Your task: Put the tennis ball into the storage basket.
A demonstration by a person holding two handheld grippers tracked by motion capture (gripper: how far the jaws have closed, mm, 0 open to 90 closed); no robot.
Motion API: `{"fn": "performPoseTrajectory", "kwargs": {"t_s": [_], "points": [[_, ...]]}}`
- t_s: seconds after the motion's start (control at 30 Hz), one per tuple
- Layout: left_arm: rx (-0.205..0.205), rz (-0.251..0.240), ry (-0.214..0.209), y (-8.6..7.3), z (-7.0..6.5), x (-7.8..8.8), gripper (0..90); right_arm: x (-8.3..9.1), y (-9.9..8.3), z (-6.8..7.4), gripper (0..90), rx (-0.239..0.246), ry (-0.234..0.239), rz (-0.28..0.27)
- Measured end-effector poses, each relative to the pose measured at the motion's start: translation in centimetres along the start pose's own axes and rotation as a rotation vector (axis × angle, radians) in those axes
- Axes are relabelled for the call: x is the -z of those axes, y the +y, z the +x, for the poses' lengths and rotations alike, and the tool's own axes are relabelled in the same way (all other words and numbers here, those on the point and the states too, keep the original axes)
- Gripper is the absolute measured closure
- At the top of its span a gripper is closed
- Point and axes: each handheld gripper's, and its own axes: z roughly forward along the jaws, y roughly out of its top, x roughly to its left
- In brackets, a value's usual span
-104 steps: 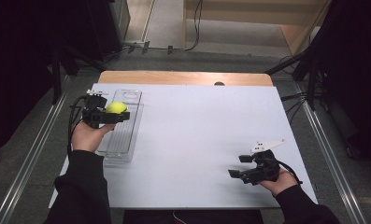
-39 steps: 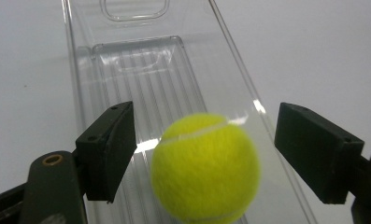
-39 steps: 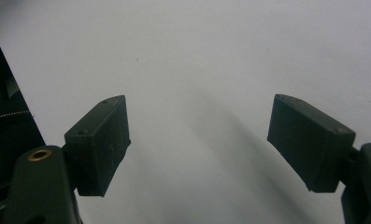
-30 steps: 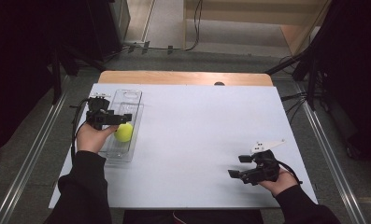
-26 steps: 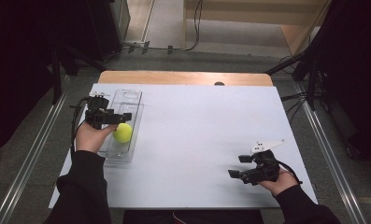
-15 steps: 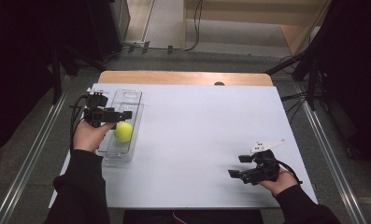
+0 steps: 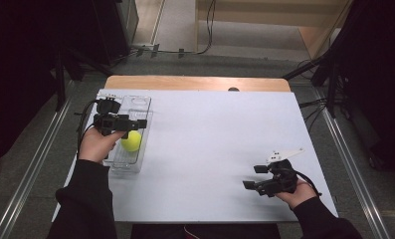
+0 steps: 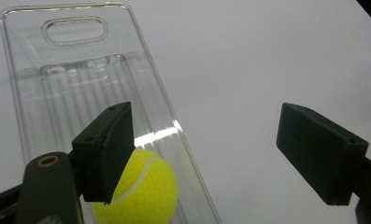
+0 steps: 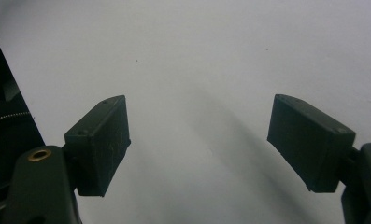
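A: Item one, tennis ball [image 7: 131,142]: yellow felt, light, springy, round. Location?

B: Lying in the clear plastic tray [image 7: 141,102] at the left of the white tabletop [image 7: 220,134], toward the tray's near half. In the left gripper view the ball [image 8: 143,189] sits low, partly behind one jaw, free of both

A: Handling notes?

B: Judged: felt gives good friction, so no slip, but it rolls at a nudge and the shell yields a little under squeeze. Take hold across the widest middle, jaws on opposite sides, from above

A: Item two, left gripper [image 7: 135,124]?

B: Held above the tray and ball; jaws stand apart with nothing between them, one over the tray, the other over bare tabletop

A: Item three, right gripper [image 7: 256,177]?

B: Near the front right of the tabletop, well apart from the tray; jaws wide, empty, looking at bare white surface

A: Obstructions?

B: The tray's long side walls [image 8: 174,135] stand close to the ball; jaws set across the tray's width could catch a rim, and the tray looks light enough to shift. Otherwise only cables on the floor beyond the tabletop's far wooden edge [image 7: 195,82]
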Motion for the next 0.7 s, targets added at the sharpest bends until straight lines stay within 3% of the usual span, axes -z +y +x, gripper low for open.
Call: {"fn": "performPoseTrajectory", "kwargs": {"t_s": [0.7], "points": [[-0.045, 0.011, -0.075, 0.1, -1.7, -0.7, 20.3, 0.1, -0.1, 0.1, 18.9, 0.004, 0.002, -0.001]]}}
